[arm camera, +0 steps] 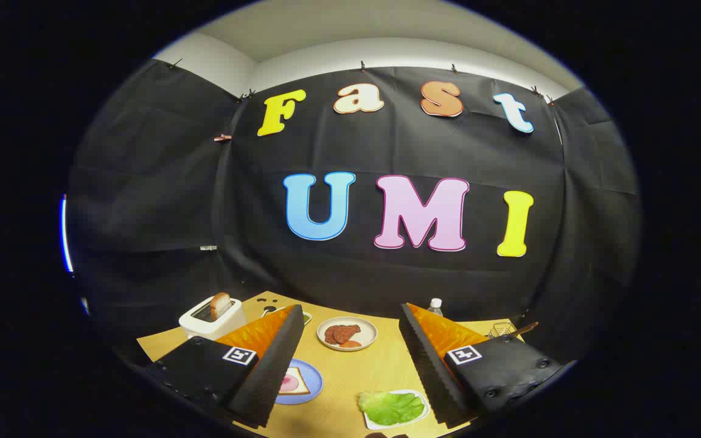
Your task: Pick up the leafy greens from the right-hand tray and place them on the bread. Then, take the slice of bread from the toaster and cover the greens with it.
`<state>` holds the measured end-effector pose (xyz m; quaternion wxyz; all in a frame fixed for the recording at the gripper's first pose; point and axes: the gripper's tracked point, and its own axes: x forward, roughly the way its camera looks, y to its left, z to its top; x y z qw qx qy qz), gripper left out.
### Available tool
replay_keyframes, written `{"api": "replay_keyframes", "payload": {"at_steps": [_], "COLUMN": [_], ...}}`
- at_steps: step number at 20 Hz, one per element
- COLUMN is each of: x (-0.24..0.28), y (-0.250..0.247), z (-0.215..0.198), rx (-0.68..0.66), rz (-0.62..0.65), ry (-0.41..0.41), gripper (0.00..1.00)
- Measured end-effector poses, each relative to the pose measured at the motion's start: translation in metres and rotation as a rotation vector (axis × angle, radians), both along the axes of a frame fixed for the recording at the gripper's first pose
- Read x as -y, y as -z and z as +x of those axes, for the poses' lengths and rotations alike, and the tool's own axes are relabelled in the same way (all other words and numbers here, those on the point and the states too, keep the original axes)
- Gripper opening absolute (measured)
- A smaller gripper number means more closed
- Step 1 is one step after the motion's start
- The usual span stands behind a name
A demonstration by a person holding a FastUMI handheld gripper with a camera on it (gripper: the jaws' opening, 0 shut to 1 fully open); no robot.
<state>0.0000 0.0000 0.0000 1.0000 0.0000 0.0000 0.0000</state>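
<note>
Black cloth walls enclose a wooden table [356,371]. Gripper [347,356] fingers are spread wide, holding nothing. Leafy greens [390,406] lie on a white tray [418,417] between the fingertips, close to the right finger. Left of the tray, partly hidden by the left finger, a blue plate [311,386] carries bread [296,383], apparently with a pink topping. Beyond the tray sits a plate of meat slices [347,333]; farther left, a white toaster [212,319] holds an upright bread slice [221,304].

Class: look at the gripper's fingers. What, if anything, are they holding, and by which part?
Nothing is held. The gripper is open, its fingers spread above the table; the leafy greens lie untouched on their tray.
</note>
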Motion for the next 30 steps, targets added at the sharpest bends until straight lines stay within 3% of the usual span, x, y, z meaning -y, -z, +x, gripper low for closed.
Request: {"api": "replay_keyframes", "payload": {"at_steps": [19, 30], "x": [0.005, 0.032], "y": [0.032, 0.110], "z": [0.006, 0.024], "rx": [-0.104, -0.272], "rz": [0.053, 0.032], "ry": [0.059, 0.046], "gripper": [0.98, 0.98]}}
